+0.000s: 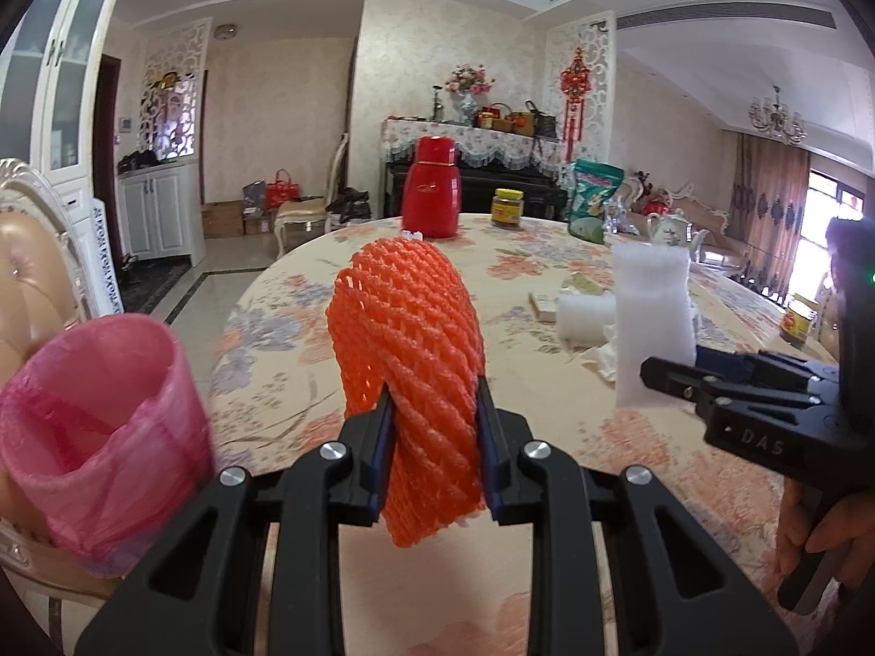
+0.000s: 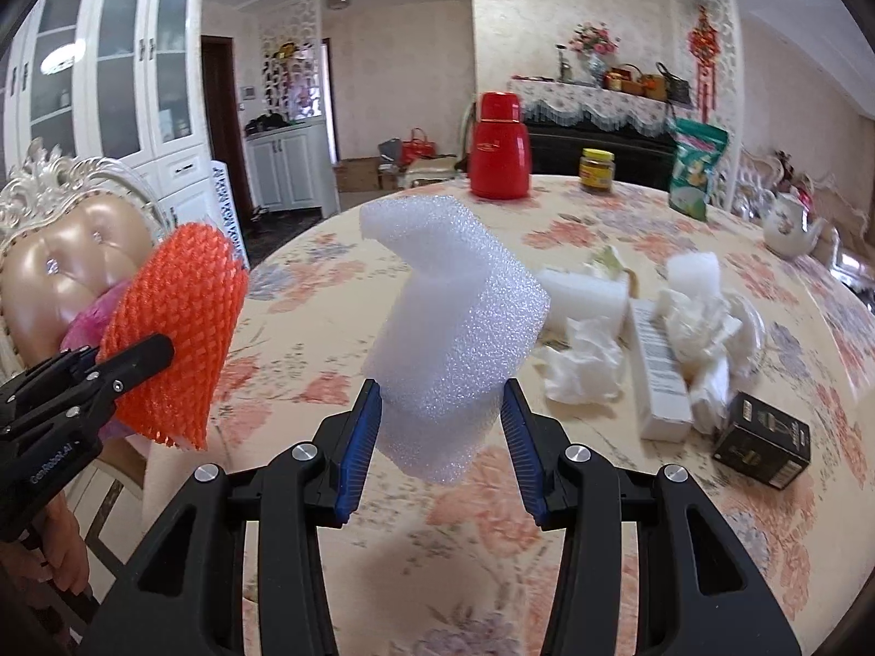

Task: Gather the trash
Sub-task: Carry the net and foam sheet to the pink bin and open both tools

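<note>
Orange foam net [image 1: 407, 377] pinched, left jaws; white foam [image 2: 454, 339] pinched, right.

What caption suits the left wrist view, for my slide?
Left gripper holds orange foam net near pink-lined bin.

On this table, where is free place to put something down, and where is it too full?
Free: the floral table between the red thermos and the near edge, left of the tissues. Crowded: the right part, with tissues, foam blocks, white box and black box.
</note>
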The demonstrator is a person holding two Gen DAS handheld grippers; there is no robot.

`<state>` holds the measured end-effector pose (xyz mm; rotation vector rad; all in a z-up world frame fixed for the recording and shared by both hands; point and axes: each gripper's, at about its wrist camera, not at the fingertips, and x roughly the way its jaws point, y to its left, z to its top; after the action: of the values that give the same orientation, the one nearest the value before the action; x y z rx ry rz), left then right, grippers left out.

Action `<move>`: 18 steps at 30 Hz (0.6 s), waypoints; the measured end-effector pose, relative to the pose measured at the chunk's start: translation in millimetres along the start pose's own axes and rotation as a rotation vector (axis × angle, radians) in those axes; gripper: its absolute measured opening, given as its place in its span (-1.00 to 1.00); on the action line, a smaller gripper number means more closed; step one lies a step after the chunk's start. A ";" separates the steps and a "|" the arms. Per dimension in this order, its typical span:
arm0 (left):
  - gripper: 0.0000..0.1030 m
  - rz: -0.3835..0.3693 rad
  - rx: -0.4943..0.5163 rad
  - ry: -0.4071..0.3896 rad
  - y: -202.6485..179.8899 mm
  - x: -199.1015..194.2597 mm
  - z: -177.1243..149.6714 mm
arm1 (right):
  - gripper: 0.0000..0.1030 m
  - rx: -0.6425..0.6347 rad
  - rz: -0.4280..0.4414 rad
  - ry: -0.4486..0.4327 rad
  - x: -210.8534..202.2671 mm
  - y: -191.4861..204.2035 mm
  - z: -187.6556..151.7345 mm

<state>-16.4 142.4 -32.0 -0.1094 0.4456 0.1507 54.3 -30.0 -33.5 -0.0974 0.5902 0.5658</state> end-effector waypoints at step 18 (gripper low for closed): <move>-0.47 0.235 -0.129 -0.065 109.8 -61.1 4.2 | -0.14 -0.242 0.298 -0.050 34.2 137.9 44.8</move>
<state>-87.6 243.5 -9.5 -0.1786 0.3830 0.4131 26.8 113.7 -5.4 -0.2249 0.4882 0.9255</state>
